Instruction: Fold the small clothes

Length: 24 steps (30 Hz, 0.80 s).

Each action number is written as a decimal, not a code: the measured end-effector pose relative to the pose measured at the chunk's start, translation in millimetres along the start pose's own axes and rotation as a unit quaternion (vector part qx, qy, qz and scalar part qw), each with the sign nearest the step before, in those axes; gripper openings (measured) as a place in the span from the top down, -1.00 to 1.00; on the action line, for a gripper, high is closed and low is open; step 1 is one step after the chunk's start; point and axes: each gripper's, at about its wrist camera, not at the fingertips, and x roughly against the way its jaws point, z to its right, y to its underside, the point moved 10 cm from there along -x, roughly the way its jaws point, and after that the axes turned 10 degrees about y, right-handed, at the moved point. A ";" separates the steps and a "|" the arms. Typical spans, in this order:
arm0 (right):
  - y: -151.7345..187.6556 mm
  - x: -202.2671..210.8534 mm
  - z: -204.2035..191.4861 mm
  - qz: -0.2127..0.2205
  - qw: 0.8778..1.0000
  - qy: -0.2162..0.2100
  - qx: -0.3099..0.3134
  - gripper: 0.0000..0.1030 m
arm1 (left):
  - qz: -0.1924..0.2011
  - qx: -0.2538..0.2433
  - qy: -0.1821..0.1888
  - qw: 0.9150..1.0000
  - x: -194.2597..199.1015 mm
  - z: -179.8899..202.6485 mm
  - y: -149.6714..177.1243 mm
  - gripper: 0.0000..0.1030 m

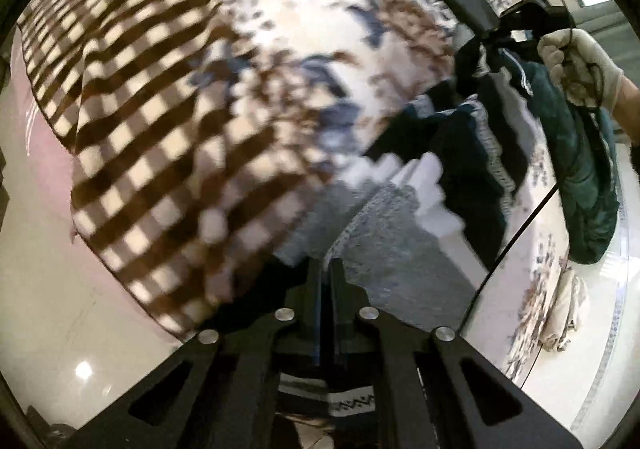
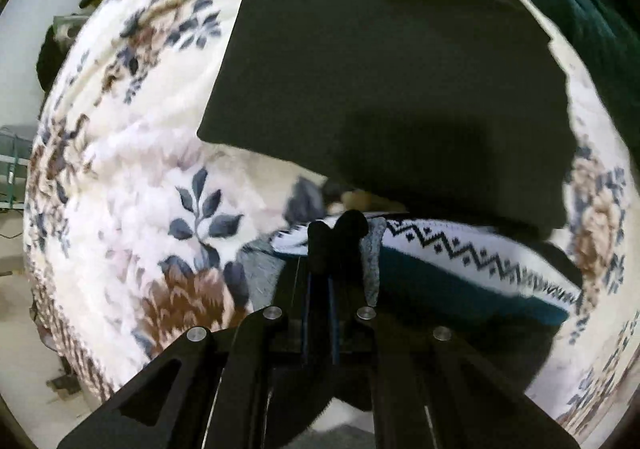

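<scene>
Black fingers of the left gripper [image 1: 325,269] are seen pressed nearly together, with grey knit fabric of a patterned garment [image 1: 384,217] pinched between them. The same garment, dark teal with a white zigzag band, is stretched away to the far right, where the right gripper [image 1: 490,37] is closed on its other end; a white-gloved hand [image 1: 576,65] is seen on that gripper's handle. In the right wrist view the right gripper [image 2: 334,233] is clamped tight on a bunched dark edge of the patterned garment [image 2: 460,253], which hangs just right of the fingers. A black cloth [image 2: 380,69] is spread flat on the floral blanket [image 2: 132,185] beyond, partly over the garment's far edge. A dark green garment [image 2: 592,9] lies at the far right. In the left view a brown-and-white checked cloth [image 1: 152,129] covers the blanket's left side, blurred. A crumpled cream cloth [image 1: 564,313] sits at the near right edge.
</scene>
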 end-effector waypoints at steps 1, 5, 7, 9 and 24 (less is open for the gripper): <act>1.4 -5.2 -0.7 -0.011 1.000 -0.005 -0.007 0.80 | -0.013 0.000 0.008 1.000 -3.0 -6.5 -1.2 0.92; 31.4 19.2 -1.4 -0.012 0.995 -0.093 -0.026 -0.01 | -0.026 0.016 0.034 0.999 8.8 -19.9 -8.2 0.84; 62.0 45.6 7.1 0.012 0.994 -0.111 -0.014 -0.21 | -0.029 0.017 0.037 0.999 16.5 -21.3 -10.0 0.31; 100.0 65.0 18.7 0.026 0.993 -0.114 -0.006 -0.22 | -0.025 0.020 0.049 0.998 24.0 -18.3 -12.5 0.00; 399.6 -18.0 144.4 -0.056 0.968 -0.152 -0.193 -0.29 | -0.038 -0.113 -0.021 0.993 1.5 61.3 -38.9 -0.03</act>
